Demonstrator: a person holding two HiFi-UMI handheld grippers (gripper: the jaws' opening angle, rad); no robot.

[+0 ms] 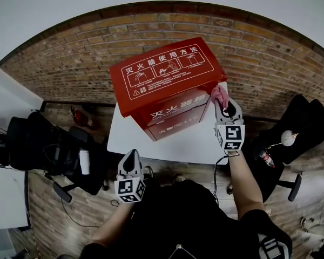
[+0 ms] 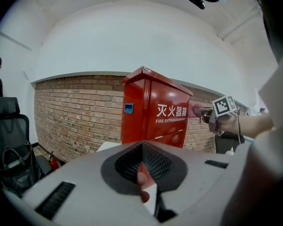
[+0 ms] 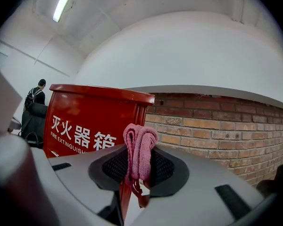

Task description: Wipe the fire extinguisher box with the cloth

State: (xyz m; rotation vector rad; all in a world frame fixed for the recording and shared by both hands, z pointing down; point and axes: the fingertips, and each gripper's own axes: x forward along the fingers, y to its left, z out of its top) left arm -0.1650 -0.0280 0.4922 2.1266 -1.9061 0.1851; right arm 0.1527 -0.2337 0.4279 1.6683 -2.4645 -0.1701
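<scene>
Fire extinguisher box (image 1: pixel 167 85): red painted sheet metal, boxy with hard edges and a glossy skin; white instruction panel on the top face, white lettering on the front; stands on the white table (image 1: pixel 167 144), back toward the brick wall (image 1: pixel 270 58).
Cloth (image 1: pixel 220 95): pink, soft knit-looking weave, bunched into a folded loop; pokes out past the jaw tips, right at the box's right front corner near the top edge.
Right gripper (image 1: pixel 225 108): jaws clamped on the cloth, aimed at that corner. Cloth looks to be touching the red front in the left gripper view, but contact not certain.
Left gripper (image 1: pixel 132 156): jaws together, nothing between them; held low off the near table edge, well apart from the box, pointing at its front.
Step in hand: judged as the wipe itself, early on — cloth at the box's right front edge, most faces apparently not yet covered.
Next move calls for: cloth pressed flat, then dragged along the front or down the corner; light, even pressure, since smooth paint on a smooth tabletop could let the box slide. Bracing with the idle gripper possible.
Around: black office chair (image 1: pixel 54 144) at left; small red extinguisher (image 1: pixel 80 116) on the floor by the wall.
</scene>
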